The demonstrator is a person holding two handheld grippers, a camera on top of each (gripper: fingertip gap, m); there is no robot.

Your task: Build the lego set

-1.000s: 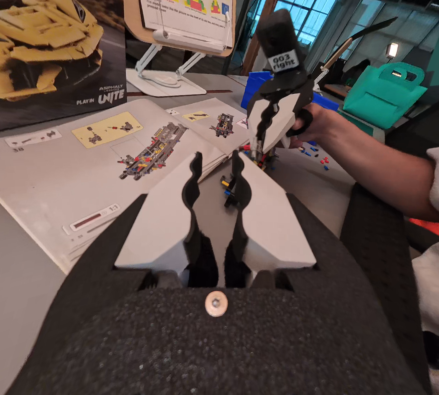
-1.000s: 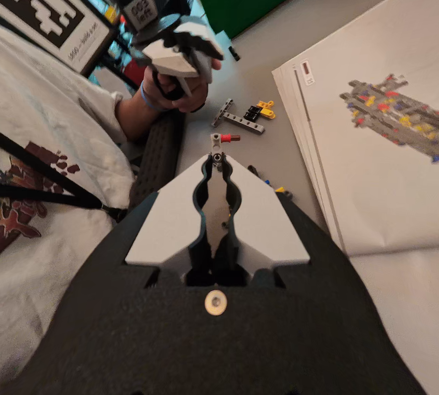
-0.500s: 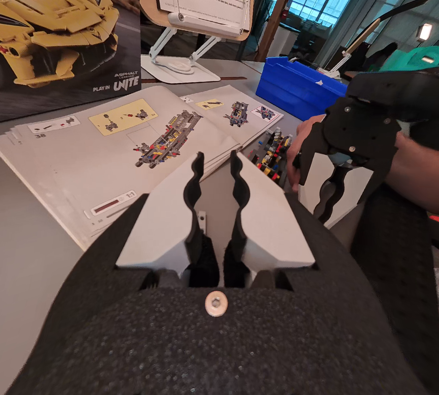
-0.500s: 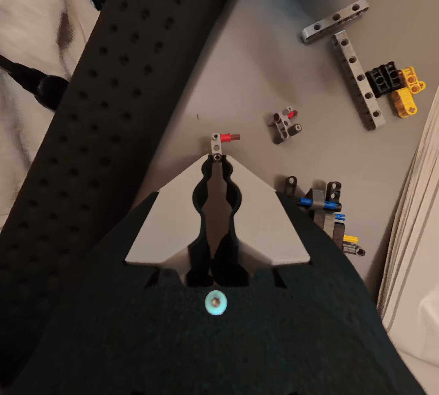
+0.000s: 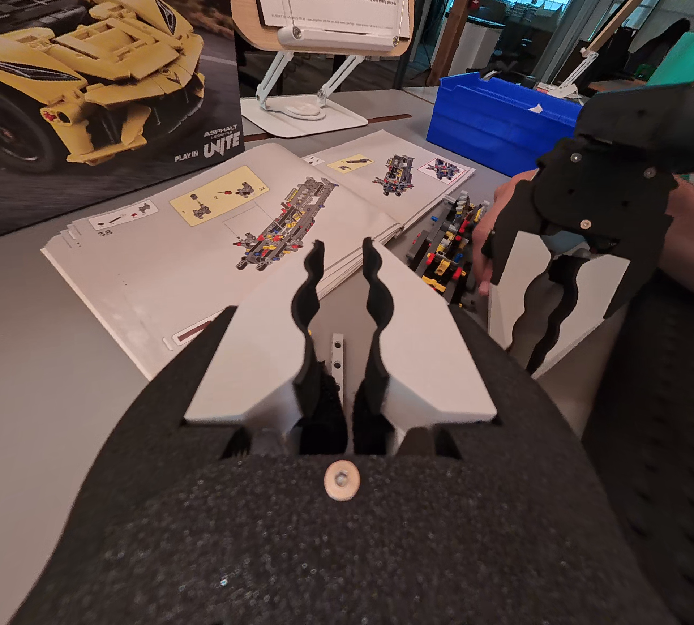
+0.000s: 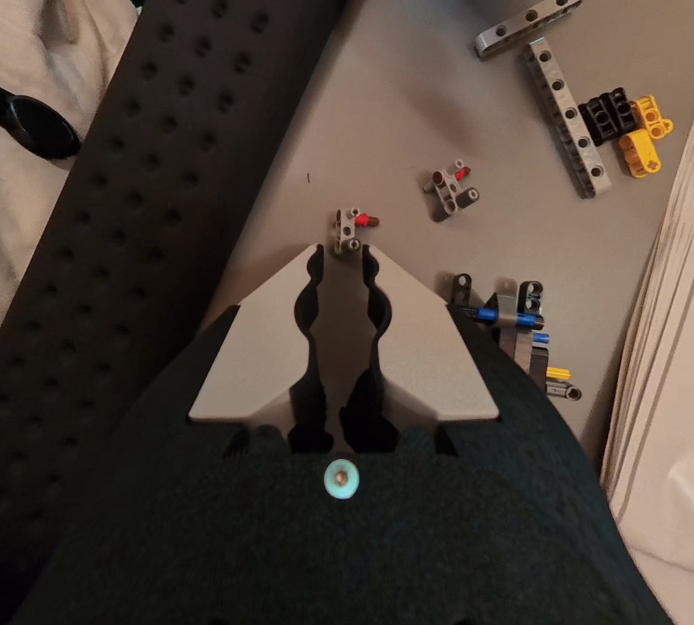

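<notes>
My right gripper (image 6: pixel 342 246) is open, pointing down at the grey table. A small grey connector with a red pin (image 6: pixel 347 231) lies on the table at its fingertips, free of the pads. A similar grey sub-assembly (image 6: pixel 450 190) lies a little to the right. My left gripper (image 5: pixel 342 244) is open and empty, over the edge of the open instruction book (image 5: pixel 225 231). A grey beam (image 5: pixel 338 355) shows on the table between its fingers. The long chassis build (image 5: pixel 447 242) lies right of the book. The right gripper also shows in the left wrist view (image 5: pixel 533 363), tips down.
Two grey beams (image 6: pixel 563 111), black and yellow connectors (image 6: pixel 631 130) and a cluster with blue pins (image 6: pixel 518 321) lie near the book's edge (image 6: pixel 657 306). A black perforated foam pad (image 6: pixel 150 156) borders the table. The set box (image 5: pixel 94 62), a document stand (image 5: pixel 319 43) and a blue bin (image 5: pixel 499 126) stand behind. One gripper's finger ends stand about 15 centimeters off the other's.
My right gripper swung down over the table, then opened and let go of the small grey connector with the red pin. My left gripper stayed open and shifted slightly.
</notes>
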